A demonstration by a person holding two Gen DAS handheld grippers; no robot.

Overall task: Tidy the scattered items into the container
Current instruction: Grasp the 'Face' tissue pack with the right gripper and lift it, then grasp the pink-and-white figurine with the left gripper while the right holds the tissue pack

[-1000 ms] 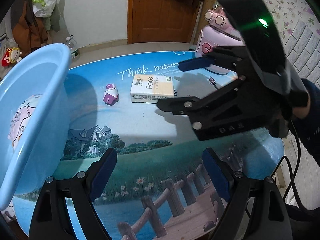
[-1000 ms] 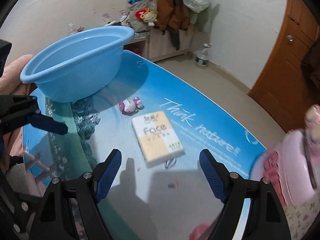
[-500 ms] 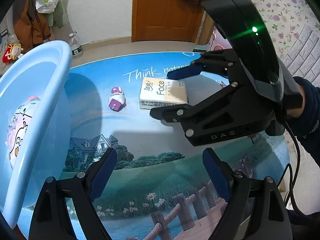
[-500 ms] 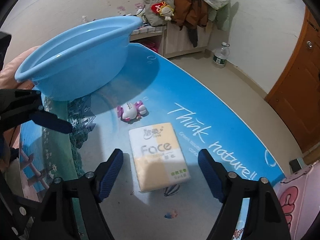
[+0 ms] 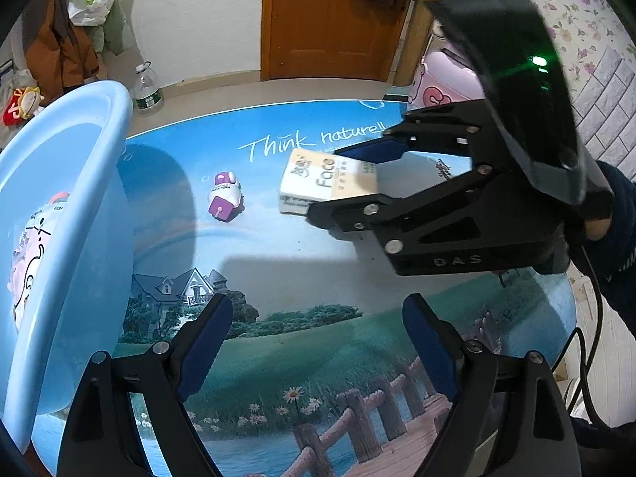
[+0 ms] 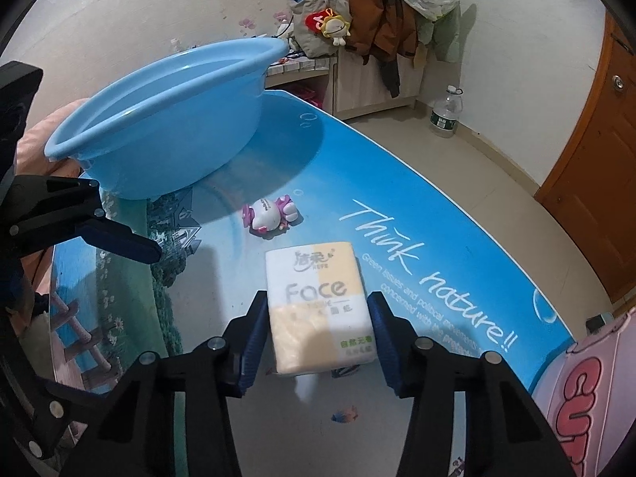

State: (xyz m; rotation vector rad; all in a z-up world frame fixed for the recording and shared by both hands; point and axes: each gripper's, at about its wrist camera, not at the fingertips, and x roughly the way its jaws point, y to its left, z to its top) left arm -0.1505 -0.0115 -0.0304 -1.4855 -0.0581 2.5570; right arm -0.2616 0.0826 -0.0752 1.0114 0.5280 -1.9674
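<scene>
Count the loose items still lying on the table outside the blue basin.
2: the tissue pack, between the right gripper pads, and the small purple-and-white toy beside the basin. Something already lies inside the basin.

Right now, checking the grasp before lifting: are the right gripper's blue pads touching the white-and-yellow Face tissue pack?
Touching. In the right wrist view the right gripper has just closed, both blue pads against the tissue pack's sides.
</scene>
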